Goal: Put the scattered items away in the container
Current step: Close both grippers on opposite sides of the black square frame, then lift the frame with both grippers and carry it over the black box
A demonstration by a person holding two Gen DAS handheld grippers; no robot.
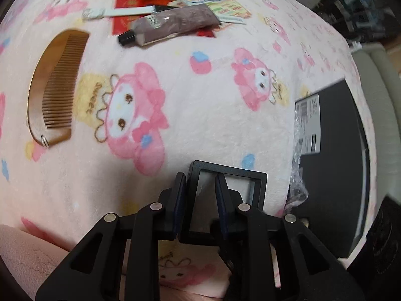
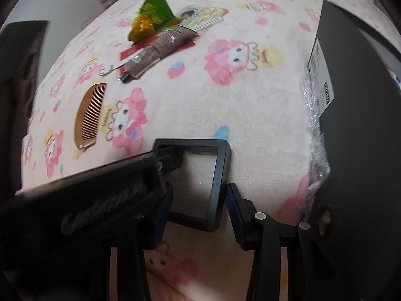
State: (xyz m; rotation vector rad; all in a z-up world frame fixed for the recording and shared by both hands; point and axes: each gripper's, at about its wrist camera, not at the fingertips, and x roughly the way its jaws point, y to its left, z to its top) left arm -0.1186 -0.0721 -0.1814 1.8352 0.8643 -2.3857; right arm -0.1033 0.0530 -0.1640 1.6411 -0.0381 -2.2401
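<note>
A small black square frame (image 1: 240, 173) with a clear window lies tilted on the pink cartoon blanket (image 1: 200, 100). My left gripper (image 1: 200, 183) is shut on the frame's left rim, one finger outside it and one over the window. In the right wrist view the left gripper (image 2: 170, 160) reaches in from the left onto the frame (image 2: 220, 165). My right gripper (image 2: 199, 200) has a pad against each side of the frame's near end. A black box (image 1: 333, 150) with a white label stands to the right, also seen as the black box (image 2: 356, 100).
Further back on the blanket lie a wooden comb (image 1: 54, 85), a brown tube (image 1: 173, 22) over a red envelope (image 1: 125, 2), a white strip with a keyring (image 1: 120, 12), printed cards (image 1: 230, 7) and a green-yellow wrapper (image 2: 150, 17). Bubble wrap (image 2: 313, 125) hugs the box.
</note>
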